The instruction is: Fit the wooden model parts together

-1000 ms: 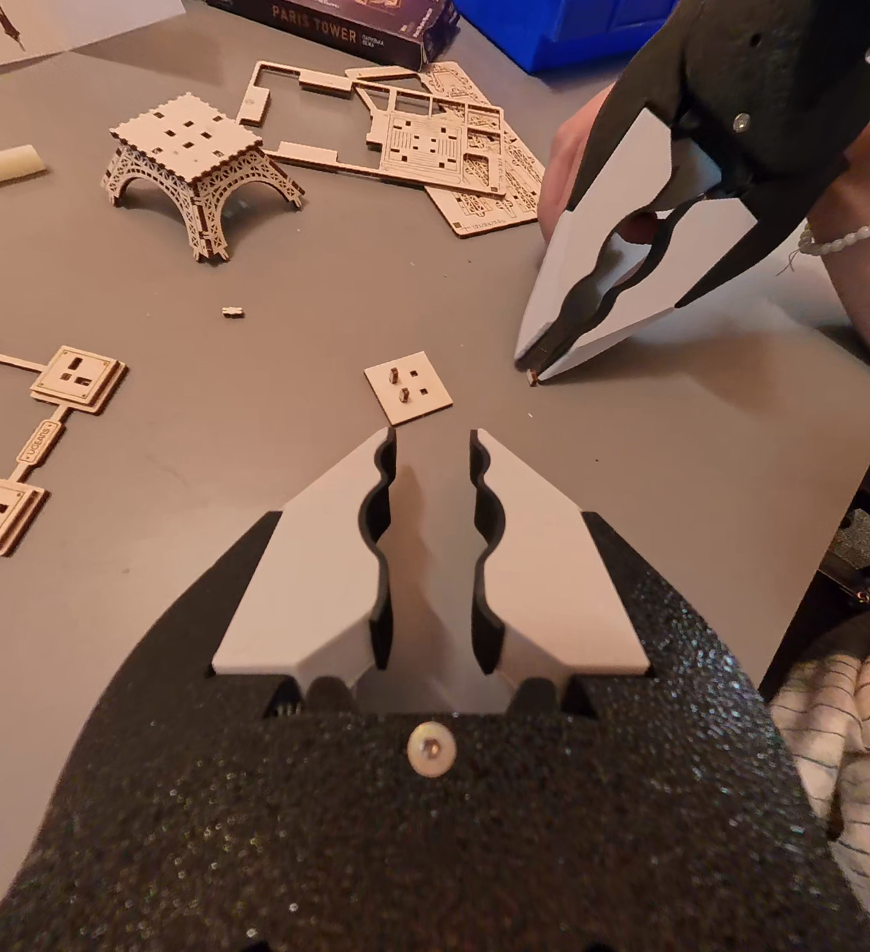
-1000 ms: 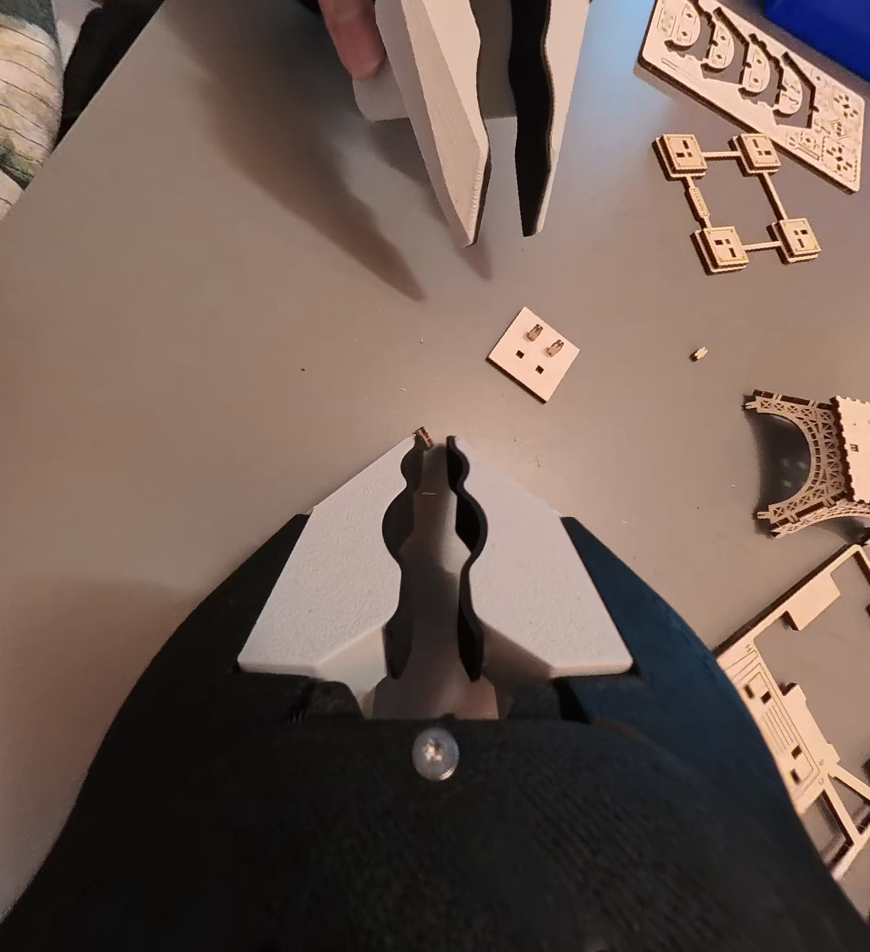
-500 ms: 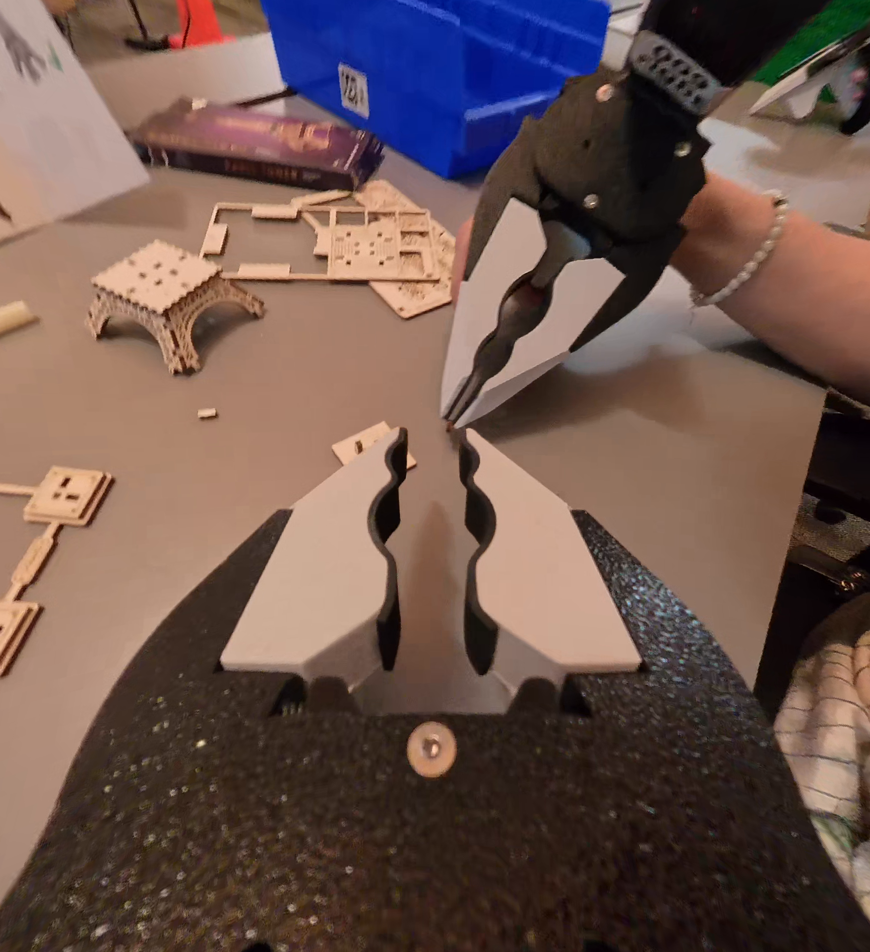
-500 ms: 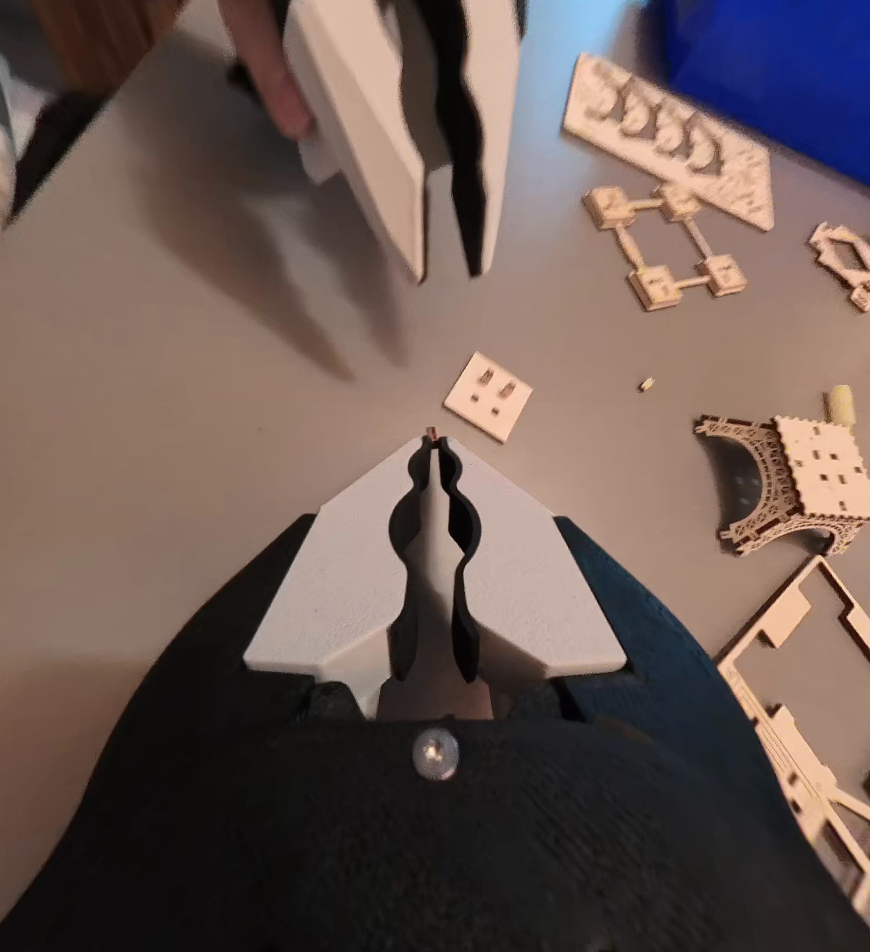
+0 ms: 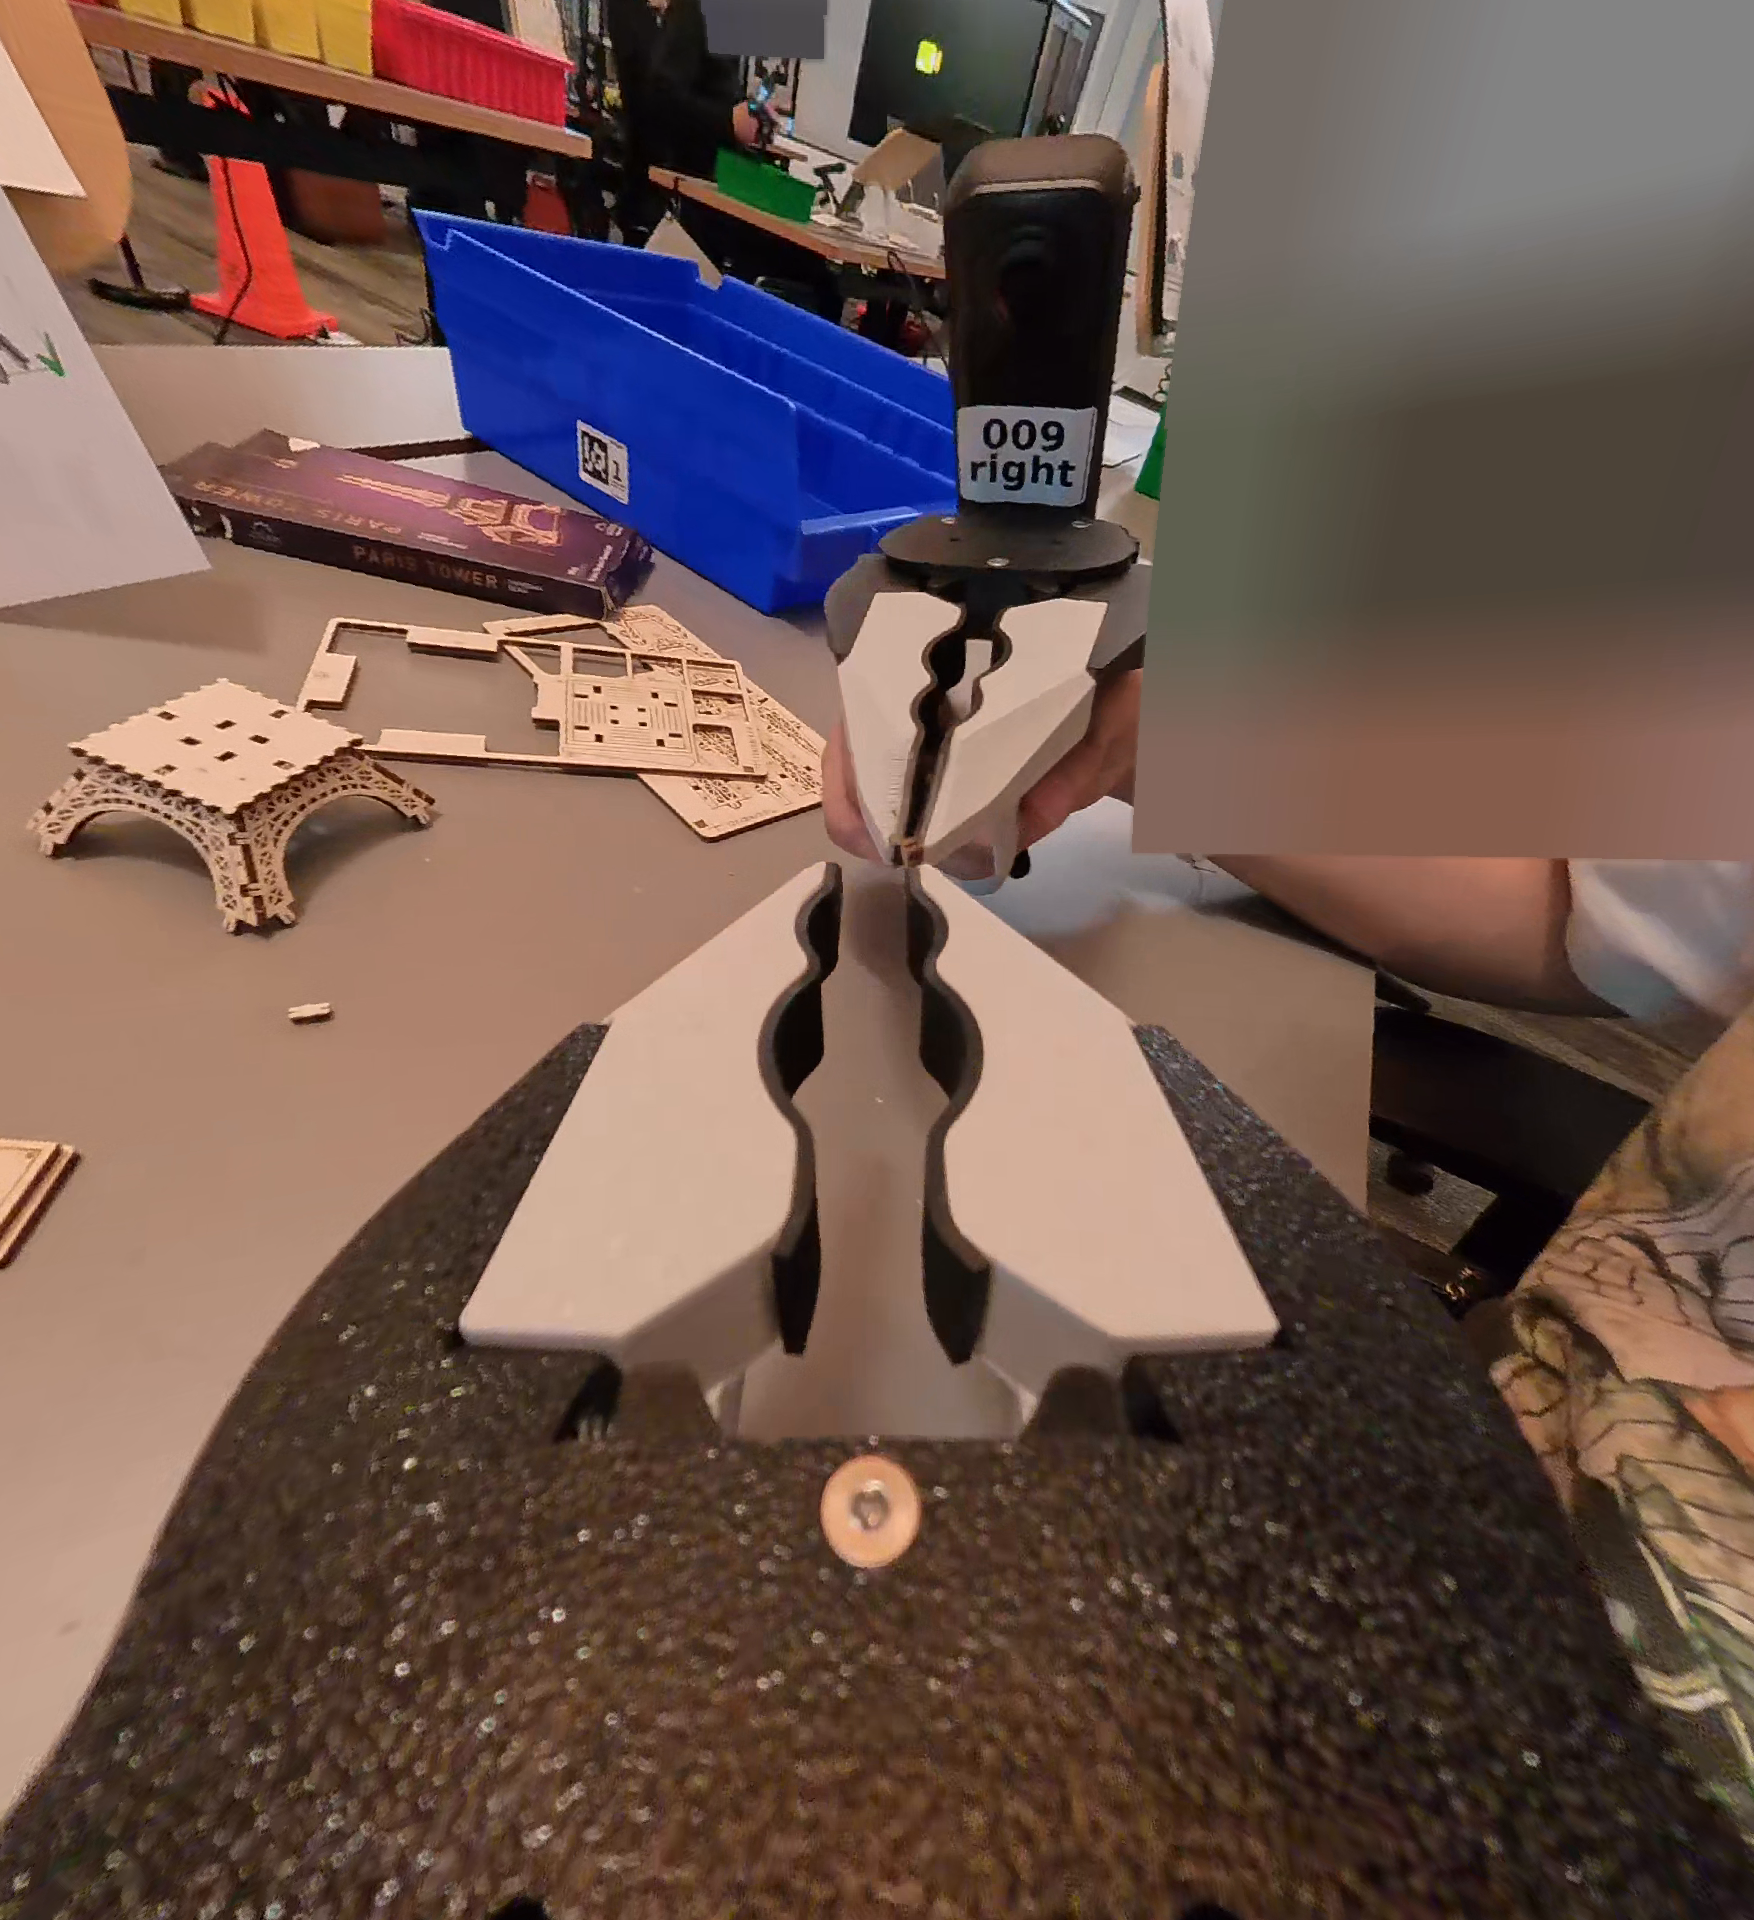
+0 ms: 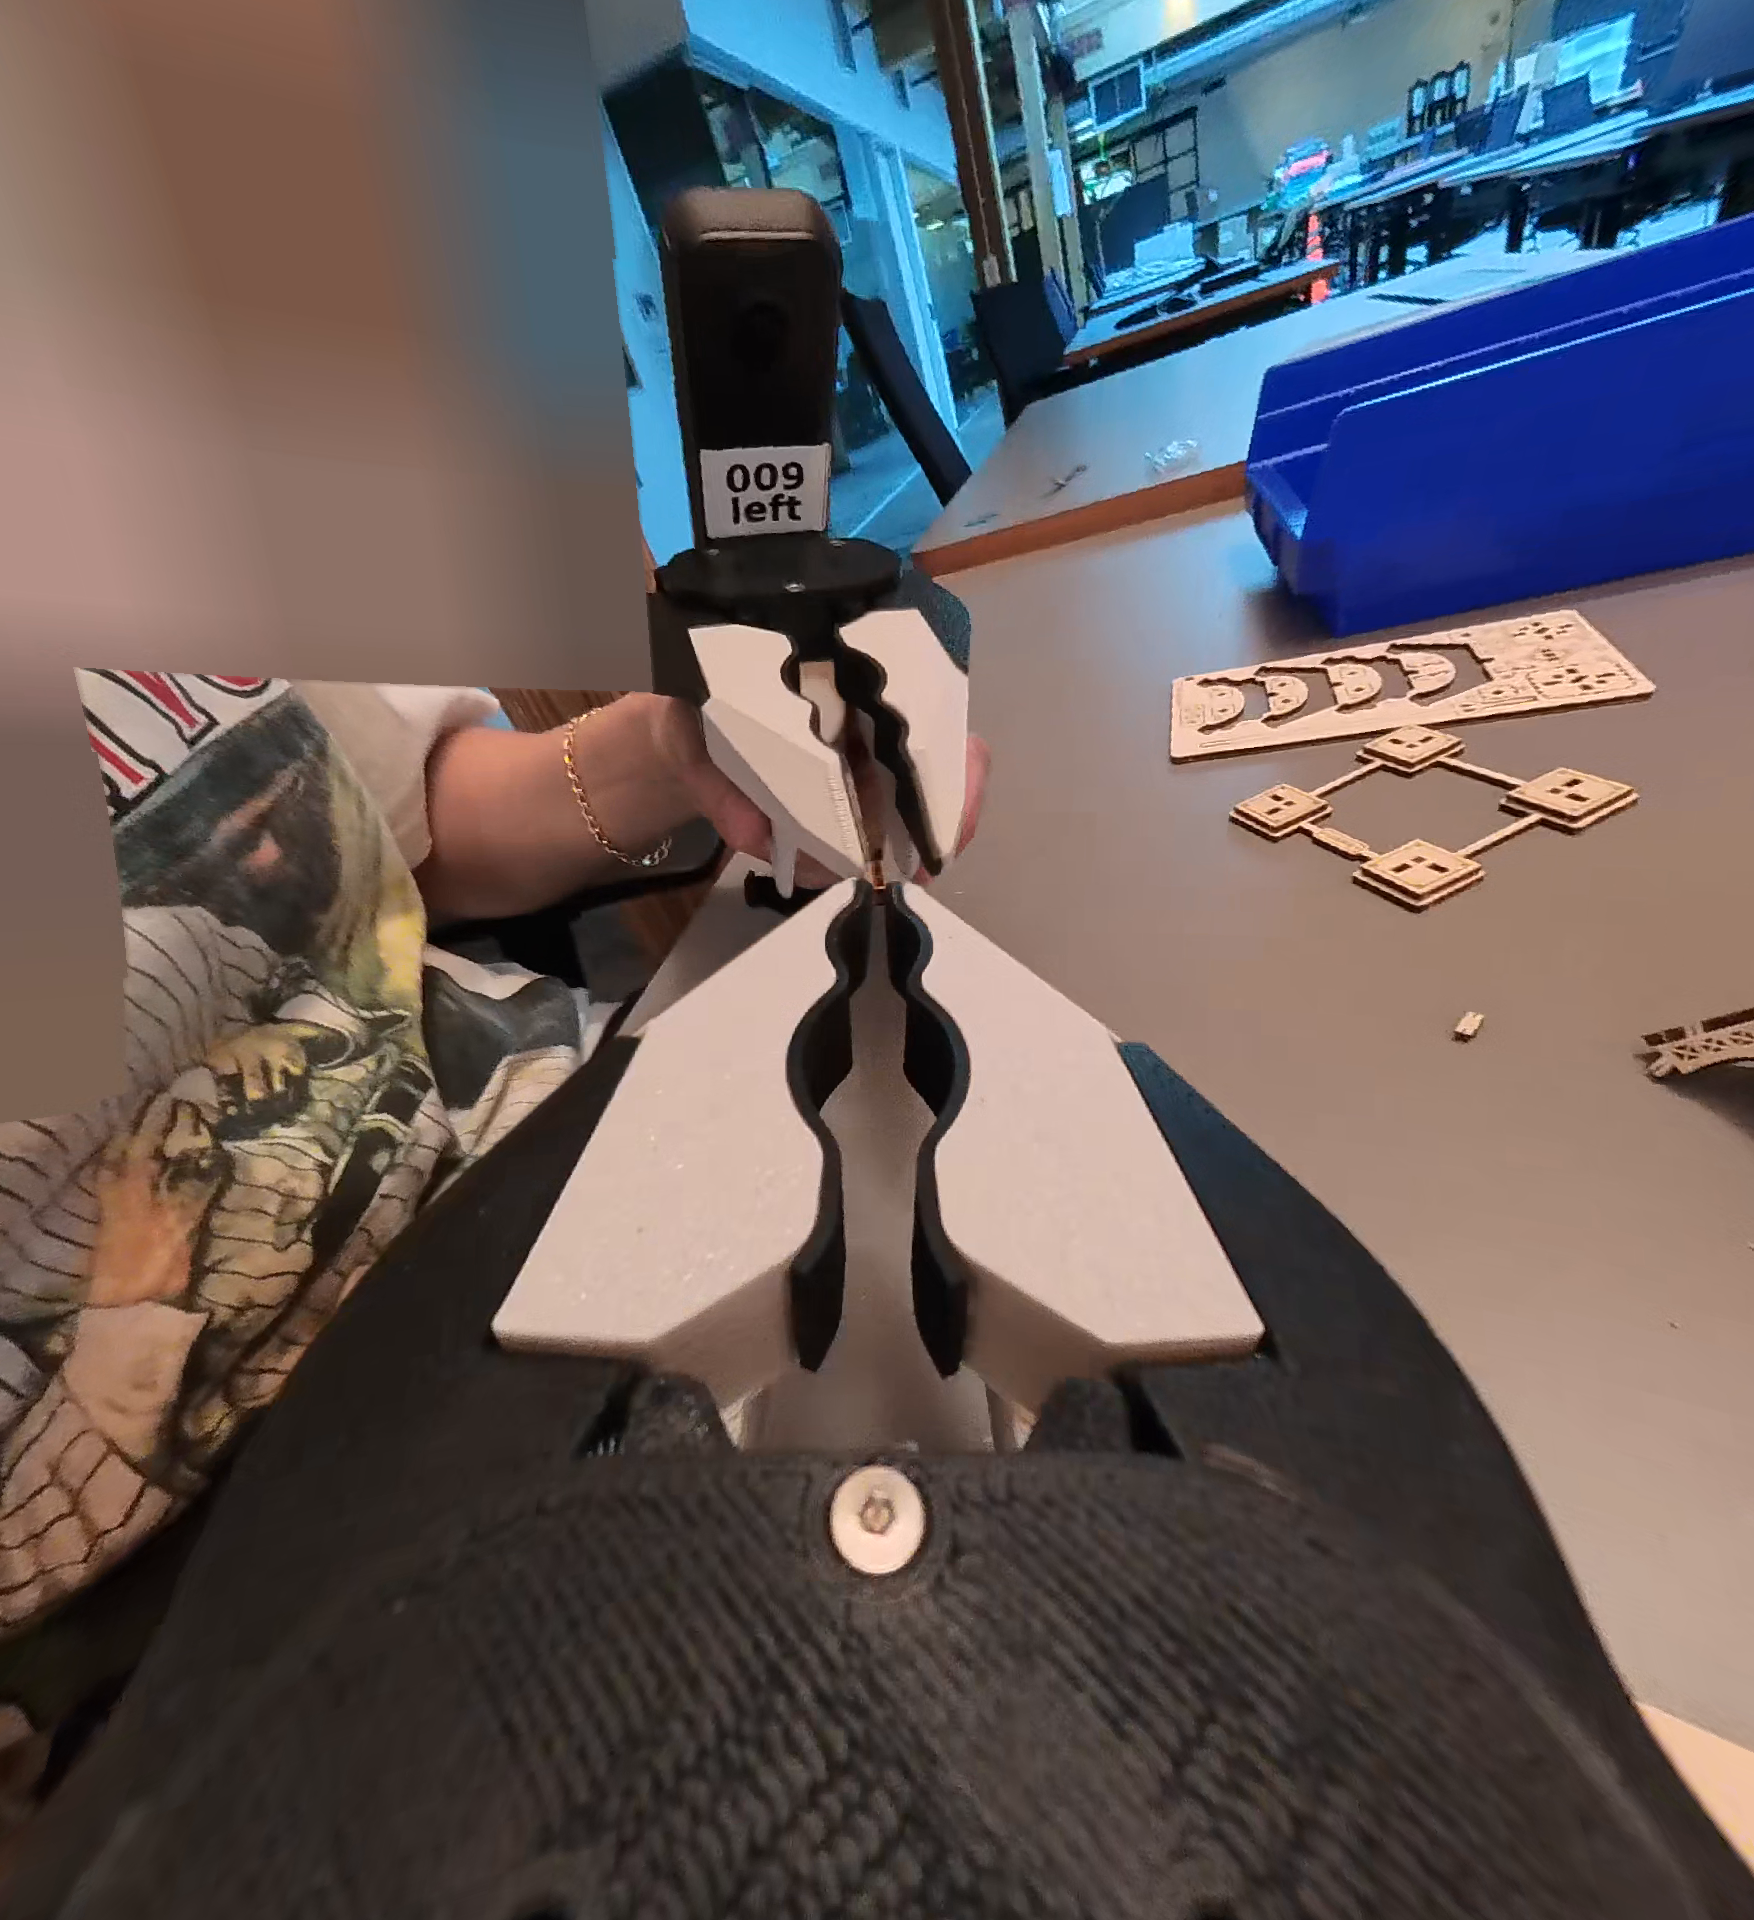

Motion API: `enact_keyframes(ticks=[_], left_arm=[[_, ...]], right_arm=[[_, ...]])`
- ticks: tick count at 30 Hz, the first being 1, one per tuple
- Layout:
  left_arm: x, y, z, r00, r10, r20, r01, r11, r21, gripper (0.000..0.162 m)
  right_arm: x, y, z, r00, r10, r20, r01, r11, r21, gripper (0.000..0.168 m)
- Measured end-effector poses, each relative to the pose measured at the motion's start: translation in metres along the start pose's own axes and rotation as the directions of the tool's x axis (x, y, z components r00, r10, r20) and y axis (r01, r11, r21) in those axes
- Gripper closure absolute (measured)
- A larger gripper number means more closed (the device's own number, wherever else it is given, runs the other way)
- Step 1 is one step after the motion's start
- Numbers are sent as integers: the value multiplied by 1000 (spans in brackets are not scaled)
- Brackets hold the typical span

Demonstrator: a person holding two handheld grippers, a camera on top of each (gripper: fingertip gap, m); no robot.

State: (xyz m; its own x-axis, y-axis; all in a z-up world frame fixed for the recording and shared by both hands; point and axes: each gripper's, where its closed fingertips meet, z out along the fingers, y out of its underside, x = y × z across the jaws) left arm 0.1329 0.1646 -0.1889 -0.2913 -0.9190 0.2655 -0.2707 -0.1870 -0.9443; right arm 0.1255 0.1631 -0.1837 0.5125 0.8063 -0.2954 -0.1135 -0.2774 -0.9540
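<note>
Up above the grey surface (image 5: 561, 935), the right tool (image 5: 904, 854) pinches a tiny wooden peg (image 5: 909, 854) at its tips, nose to nose with the left tool (image 5: 873, 878), whose jaws stand narrowly apart and empty. On the surface sit a wooden tower base (image 5: 218, 790), punched sheets (image 5: 634, 717), a blue bin (image 5: 707, 416). Workbenches fill the room behind.
</note>
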Motion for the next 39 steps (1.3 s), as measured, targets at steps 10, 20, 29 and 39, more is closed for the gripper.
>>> enact_keyframes(ticks=[10,20,29,39], left_arm=[[4,4,2,1000,4,-26,-5,999,-43,154],[6,12,1,999,15,-35,-19,995,-98,160],[8,11,0,999,16,-41,-20,995,-96,158],[4,14,1,1000,22,-11,-23,993,-119,162]], right_arm=[[4,10,4,999,-32,-35,30,998,-60,168],[0,11,6,997,-71,-26,69,995,-74,168],[-1,12,3,991,-131,-36,126,987,-100,168],[4,16,-2,986,-154,-61,145,981,-127,168]])
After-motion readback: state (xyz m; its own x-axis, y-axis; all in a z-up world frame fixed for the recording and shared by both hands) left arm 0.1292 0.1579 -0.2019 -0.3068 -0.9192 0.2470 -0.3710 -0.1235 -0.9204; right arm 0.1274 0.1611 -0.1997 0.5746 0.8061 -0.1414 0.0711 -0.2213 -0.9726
